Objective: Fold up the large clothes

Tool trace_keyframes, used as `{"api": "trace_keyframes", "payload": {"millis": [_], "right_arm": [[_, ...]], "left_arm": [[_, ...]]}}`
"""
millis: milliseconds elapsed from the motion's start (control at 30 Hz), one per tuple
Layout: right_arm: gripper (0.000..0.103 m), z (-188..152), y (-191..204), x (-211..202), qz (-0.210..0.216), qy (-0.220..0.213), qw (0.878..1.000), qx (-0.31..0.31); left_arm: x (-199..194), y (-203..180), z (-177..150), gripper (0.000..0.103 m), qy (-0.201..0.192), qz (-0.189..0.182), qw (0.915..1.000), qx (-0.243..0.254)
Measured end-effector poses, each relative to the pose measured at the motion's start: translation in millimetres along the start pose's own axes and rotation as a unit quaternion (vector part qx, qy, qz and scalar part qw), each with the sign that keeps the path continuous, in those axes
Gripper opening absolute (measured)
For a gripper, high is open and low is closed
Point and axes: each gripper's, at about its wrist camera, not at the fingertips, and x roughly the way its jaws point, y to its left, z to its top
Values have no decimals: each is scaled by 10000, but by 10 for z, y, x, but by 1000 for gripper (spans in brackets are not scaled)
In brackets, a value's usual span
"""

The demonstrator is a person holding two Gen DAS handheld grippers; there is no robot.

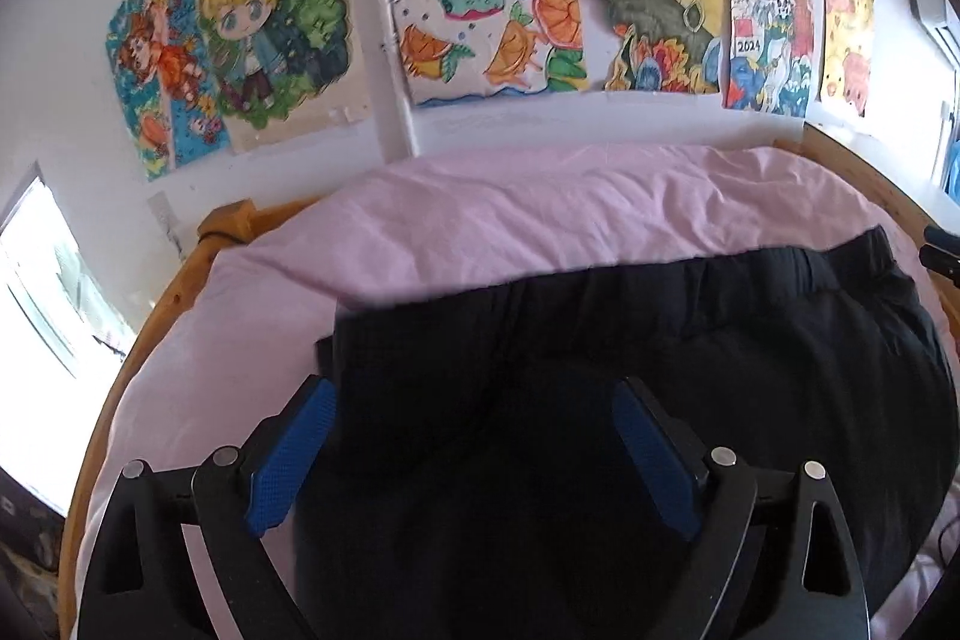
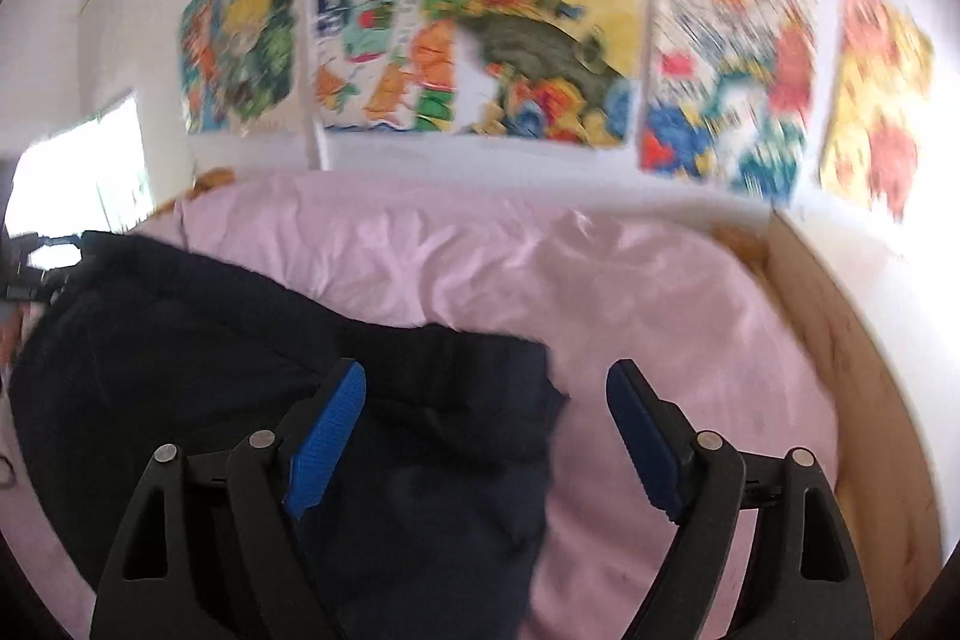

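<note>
A large black garment [image 1: 600, 340] lies spread on a pink bedsheet [image 1: 480, 220]. In the left wrist view my left gripper [image 1: 474, 400] is open, its blue pads wide apart above the garment's left part, near its left edge. In the right wrist view the same garment [image 2: 240, 328] fills the left and centre, with its right edge [image 2: 549, 400] between the fingers. My right gripper [image 2: 486, 388] is open over that edge, holding nothing. The right wrist view is blurred by motion. The other gripper shows dimly at the far left of the right wrist view [image 2: 36, 262].
A wooden bed frame [image 1: 228, 220] rims the mattress; it also shows at the right in the right wrist view [image 2: 852, 376]. Colourful drawings [image 1: 480, 10] cover the white wall behind the bed. A bright window [image 1: 36, 292] is at the left.
</note>
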Motion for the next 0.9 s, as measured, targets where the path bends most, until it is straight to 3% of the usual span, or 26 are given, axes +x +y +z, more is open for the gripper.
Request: {"api": "trace_keyframes", "payload": {"millis": [100,233,333,433,467,567,600,667,767,900], "right_arm": [[79,-199,-307,132,347,281,9959,783],[79,-549,-579,259,909,482,9790,1760],[77,-742,-583,284,1045,496,9743,1933],[62,-834,-516,287,1164,495,9744,1859],[54,-837,-500,292,1204,502,9735,1876],[36,-828,-429,302,1300,572,9714,1904],[32,-828,-399,291,1266,585,9723,1877],[13,-818,-353,264,1126,548,9762,1768],[5,-747,-312,158,966,321,9810,1650],[2,-560,-245,-2,576,-18,9897,1307]], "left_arm": [[-33,158,-132,94,117,161,9997,-148],[0,443,-321,94,413,423,9968,-540],[54,638,-452,93,602,229,9930,-986],[122,750,-525,91,730,-104,9878,-1369],[141,756,-538,80,750,-202,9868,-1423],[207,742,-558,32,871,-451,9832,-1539],[214,726,-561,25,881,-469,9824,-1580],[173,666,-545,12,655,-385,9862,-1472],[1,612,-496,6,169,-214,9906,-1343],[-156,667,-406,6,-292,-121,9878,-1525]]}}
